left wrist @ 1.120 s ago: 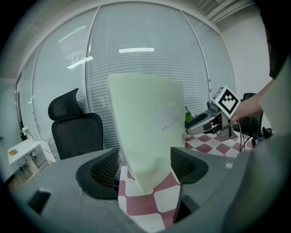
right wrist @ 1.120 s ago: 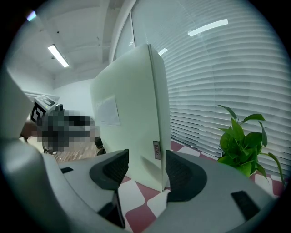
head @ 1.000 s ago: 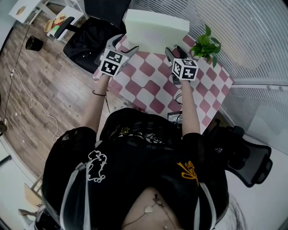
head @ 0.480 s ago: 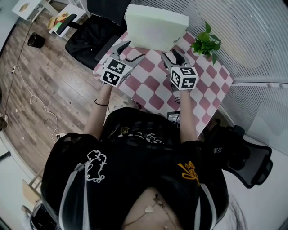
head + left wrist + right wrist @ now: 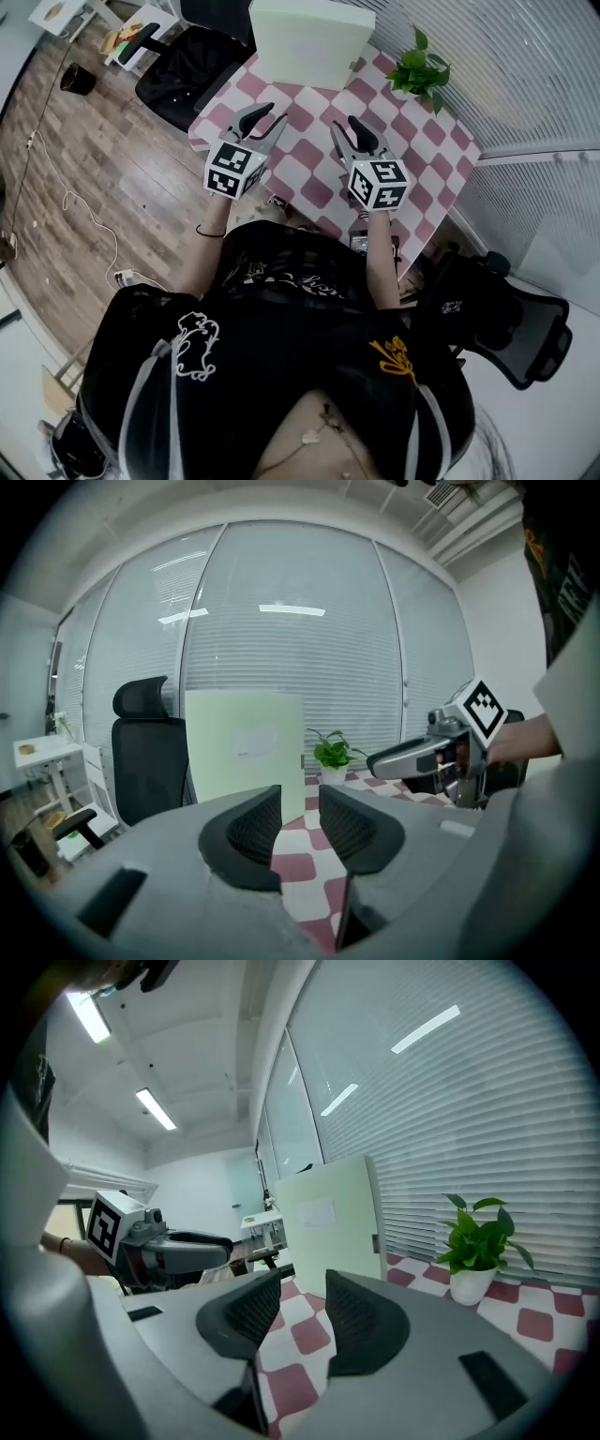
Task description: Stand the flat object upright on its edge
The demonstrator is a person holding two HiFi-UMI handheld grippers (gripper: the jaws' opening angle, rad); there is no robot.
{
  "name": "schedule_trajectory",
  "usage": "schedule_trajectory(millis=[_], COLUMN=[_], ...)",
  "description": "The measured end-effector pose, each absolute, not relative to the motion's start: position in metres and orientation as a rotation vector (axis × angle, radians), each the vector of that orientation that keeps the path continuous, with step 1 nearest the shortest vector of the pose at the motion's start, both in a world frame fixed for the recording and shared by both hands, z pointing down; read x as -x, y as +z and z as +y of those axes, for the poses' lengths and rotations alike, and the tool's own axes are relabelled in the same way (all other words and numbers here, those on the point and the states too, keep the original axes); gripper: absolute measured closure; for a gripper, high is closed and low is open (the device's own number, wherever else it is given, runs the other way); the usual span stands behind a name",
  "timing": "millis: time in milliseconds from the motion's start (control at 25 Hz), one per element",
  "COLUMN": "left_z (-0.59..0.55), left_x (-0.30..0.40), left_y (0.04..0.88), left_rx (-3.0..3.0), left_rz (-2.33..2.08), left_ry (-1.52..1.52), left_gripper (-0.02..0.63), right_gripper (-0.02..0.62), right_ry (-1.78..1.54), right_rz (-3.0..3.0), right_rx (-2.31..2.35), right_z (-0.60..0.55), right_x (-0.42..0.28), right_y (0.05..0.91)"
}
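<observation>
1. Two grippers show in the head view, each held in a hand over a red-and-white checked bench [image 5: 311,161]. The left gripper [image 5: 267,117] is at 11 o'clock from the picture's middle and the right gripper [image 5: 354,127] is at 1 o'clock. Neither touches anything. The flat object [image 5: 309,42], a pale green panel, stands on the bench's far side at 12 o'clock, apart from both grippers. A potted plant [image 5: 419,70] sits on the bench at 1 o'clock, further out. A black office chair [image 5: 183,70] stands on the wooden floor at 11 o'clock.

2. In the left gripper view, the left gripper [image 5: 298,799] has just been closing. Its jaws stand a narrow gap apart with nothing between them. Straight ahead at 12 o'clock the flat object [image 5: 244,752] stands upright on its bottom edge on the bench. The potted plant [image 5: 333,755] is just to its right. The right gripper [image 5: 394,758] reaches in from 3 o'clock.

3. In the right gripper view, the right gripper [image 5: 302,1288] has also just been closing. Its jaws are a little apart and hold nothing, with checked cloth showing through the gap. The flat object [image 5: 328,1218] stands upright at 12 o'clock. The potted plant [image 5: 478,1241] is at 2 o'clock and the left gripper [image 5: 202,1246] at 9 o'clock.
</observation>
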State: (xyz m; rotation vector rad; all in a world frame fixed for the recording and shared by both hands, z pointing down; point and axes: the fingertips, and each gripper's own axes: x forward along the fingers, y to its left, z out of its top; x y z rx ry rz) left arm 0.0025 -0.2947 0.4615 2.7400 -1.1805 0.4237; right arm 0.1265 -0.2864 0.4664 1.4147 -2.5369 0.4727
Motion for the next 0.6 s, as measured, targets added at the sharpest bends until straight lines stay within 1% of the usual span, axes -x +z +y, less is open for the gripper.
schedule_trajectory(millis=[160,600], left_z=[-0.263,-0.162], left_x=[-0.017,-0.067], left_y=[0.458,0.458], left_rx=[-2.725,-2.691], left_rz=[-1.188,-1.209], left_ry=[0.399,0.372], left_gripper=[0.482,0.5], right_gripper=[0.473,0.511], right_ry=[0.499,0.487], right_rz=[-2.554,-2.641], right_rx=[-1.425,-1.34], right_z=[-0.252,-0.162], right_x=[-0.141,-0.166], right_y=[0.466,0.462])
